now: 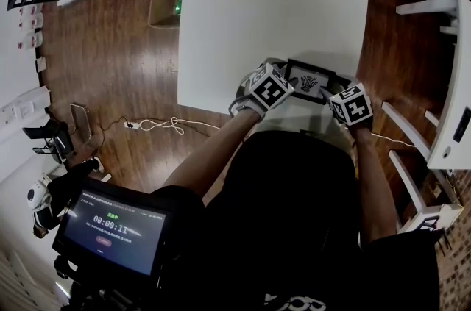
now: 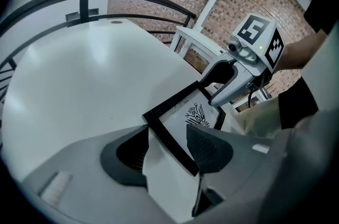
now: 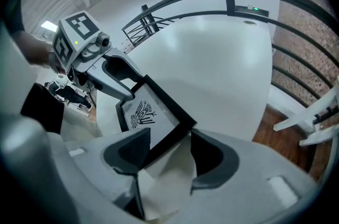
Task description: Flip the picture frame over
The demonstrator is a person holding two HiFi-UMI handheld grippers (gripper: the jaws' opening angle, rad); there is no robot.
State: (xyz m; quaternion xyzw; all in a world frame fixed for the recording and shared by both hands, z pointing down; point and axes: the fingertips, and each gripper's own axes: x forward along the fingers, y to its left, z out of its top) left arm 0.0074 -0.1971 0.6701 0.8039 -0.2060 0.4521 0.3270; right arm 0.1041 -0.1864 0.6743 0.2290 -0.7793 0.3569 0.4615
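Reading this as set-down or pre-grasp, can't tell which. Black rectangular picture frame (image 1: pixel 310 81) with a white print lies face up, apparently flat, at the near edge of the white surface (image 1: pixel 272 1), between both claws. Left claw (image 2: pixel 168 146) straddles the frame's left edge, jaws wide apart, no clamp visible. Right claw (image 3: pixel 168 143) straddles the opposite corner, jaws spread wide, pads not pressing. One claw per end, likely to balance the flip.

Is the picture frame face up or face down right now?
Face up: the frame shows its black drawing in all three views.
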